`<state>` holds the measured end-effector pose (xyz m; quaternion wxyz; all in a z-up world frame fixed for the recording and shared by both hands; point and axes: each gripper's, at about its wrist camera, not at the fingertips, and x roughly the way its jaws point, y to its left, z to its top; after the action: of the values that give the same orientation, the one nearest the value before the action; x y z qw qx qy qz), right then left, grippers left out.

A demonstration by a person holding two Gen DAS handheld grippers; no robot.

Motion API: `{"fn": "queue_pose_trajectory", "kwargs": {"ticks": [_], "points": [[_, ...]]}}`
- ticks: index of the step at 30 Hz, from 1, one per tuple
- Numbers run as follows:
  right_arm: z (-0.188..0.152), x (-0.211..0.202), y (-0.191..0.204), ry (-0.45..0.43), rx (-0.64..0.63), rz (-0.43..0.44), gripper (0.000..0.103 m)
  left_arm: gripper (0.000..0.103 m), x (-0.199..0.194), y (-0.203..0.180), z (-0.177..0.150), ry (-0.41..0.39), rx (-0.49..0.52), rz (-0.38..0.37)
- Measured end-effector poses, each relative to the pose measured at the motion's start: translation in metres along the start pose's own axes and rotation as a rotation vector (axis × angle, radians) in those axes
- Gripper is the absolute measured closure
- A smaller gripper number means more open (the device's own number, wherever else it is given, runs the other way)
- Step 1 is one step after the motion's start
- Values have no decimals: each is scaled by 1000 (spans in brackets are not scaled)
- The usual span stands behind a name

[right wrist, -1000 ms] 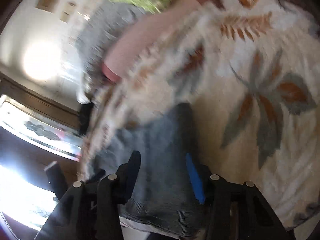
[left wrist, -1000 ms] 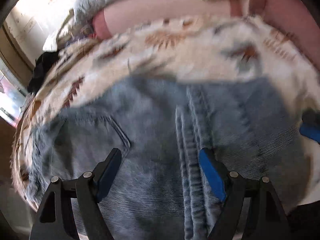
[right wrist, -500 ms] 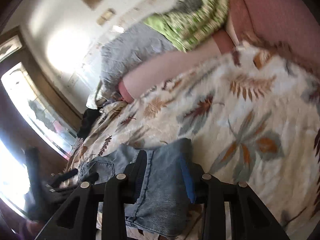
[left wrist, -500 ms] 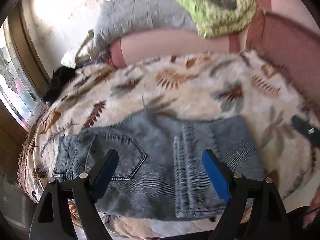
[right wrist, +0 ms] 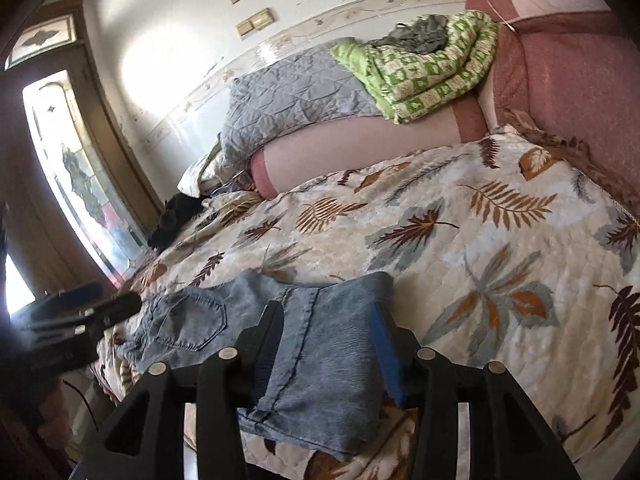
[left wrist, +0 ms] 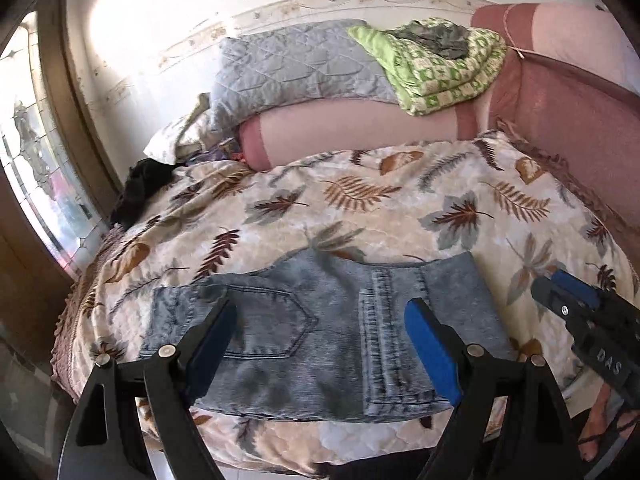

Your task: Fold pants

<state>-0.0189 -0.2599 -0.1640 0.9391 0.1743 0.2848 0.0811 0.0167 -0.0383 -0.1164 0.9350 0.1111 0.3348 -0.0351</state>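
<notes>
Both grippers have lifted off the jeans (left wrist: 320,340), folded at lower centre; left gripper (left wrist: 322,344) released, right gripper (right wrist: 328,344) reopening, empty; fold looks finished.

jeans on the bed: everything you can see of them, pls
The jeans are light blue washed denim, folded into a flat, compact rectangle. A back pocket with dark stitching faces up at the left end, and a thick stitched seam crosses nearer the right. They lie at the near edge of the leaf-print bedspread, touching nothing else; neither gripper holds them.

One folded pair of jeans (left wrist: 320,340), one leaf-print bedspread (left wrist: 360,208), one grey quilt (left wrist: 296,68), one green blanket (left wrist: 436,68), two tools (left wrist: 320,344).
</notes>
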Motion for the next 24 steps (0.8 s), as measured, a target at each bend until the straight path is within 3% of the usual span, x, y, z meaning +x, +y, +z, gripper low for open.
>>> {"fn": "queue_pose_trajectory", "kwargs": {"ticks": [5, 13, 24], "points": [[-9, 3, 26, -13, -73, -4, 43, 17, 7, 21, -4, 5, -39, 48], [-17, 11, 53, -15, -154, 3, 43, 17, 16, 38, -4, -16, -67, 78], [-13, 46, 68, 26, -162, 26, 43, 17, 23, 60, -7, -16, -85, 110]]}}
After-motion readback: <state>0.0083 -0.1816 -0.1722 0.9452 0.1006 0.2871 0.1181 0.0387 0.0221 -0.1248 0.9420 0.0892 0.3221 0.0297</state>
